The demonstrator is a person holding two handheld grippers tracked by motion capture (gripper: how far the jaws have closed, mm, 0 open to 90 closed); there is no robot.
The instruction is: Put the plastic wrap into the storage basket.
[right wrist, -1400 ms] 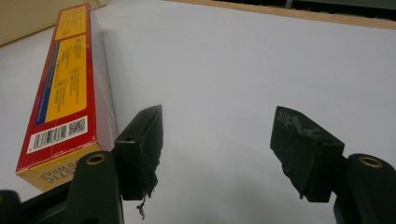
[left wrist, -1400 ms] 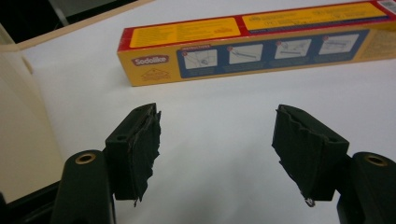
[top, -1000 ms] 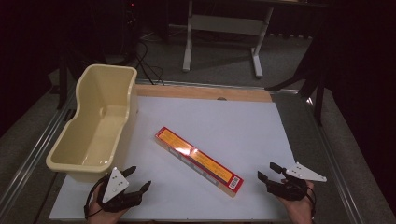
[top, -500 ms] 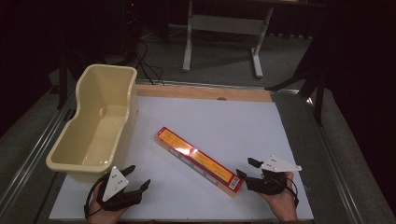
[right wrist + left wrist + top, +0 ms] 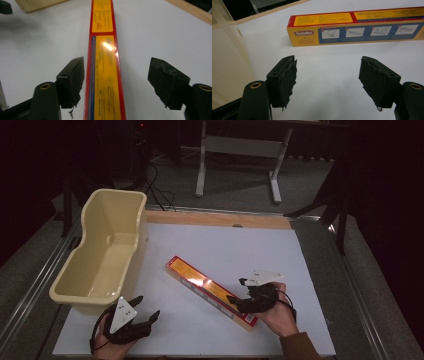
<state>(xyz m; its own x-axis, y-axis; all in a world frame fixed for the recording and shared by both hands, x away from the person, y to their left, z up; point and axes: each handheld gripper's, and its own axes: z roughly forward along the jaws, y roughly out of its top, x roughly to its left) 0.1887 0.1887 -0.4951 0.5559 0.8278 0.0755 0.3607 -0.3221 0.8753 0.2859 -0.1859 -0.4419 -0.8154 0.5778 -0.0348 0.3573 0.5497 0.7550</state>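
Note:
A long red and yellow box (image 5: 210, 292) lies slantwise on the white table top (image 5: 240, 245). My right gripper (image 5: 237, 290) hovers over the box's near right end. In the right gripper view the box (image 5: 105, 62) runs between its jaws; the jaws have just been opening, the left one close beside the box's edge and the right one well apart from it. My left gripper (image 5: 146, 306) rests at the front left, open with only bare table between its jaws (image 5: 328, 75); the box (image 5: 362, 27) lies beyond them.
A cream plastic tub (image 5: 107, 255) stands empty at the table's left, just behind the left gripper, with its wall (image 5: 227, 57) close by. A wooden strip (image 5: 215, 218) borders the far edge. A metal stand (image 5: 202, 165) is on the floor beyond.
The right gripper has travelled left from the table's front right to over the box's near end, and its jaws stand wider. The left gripper has stayed put.

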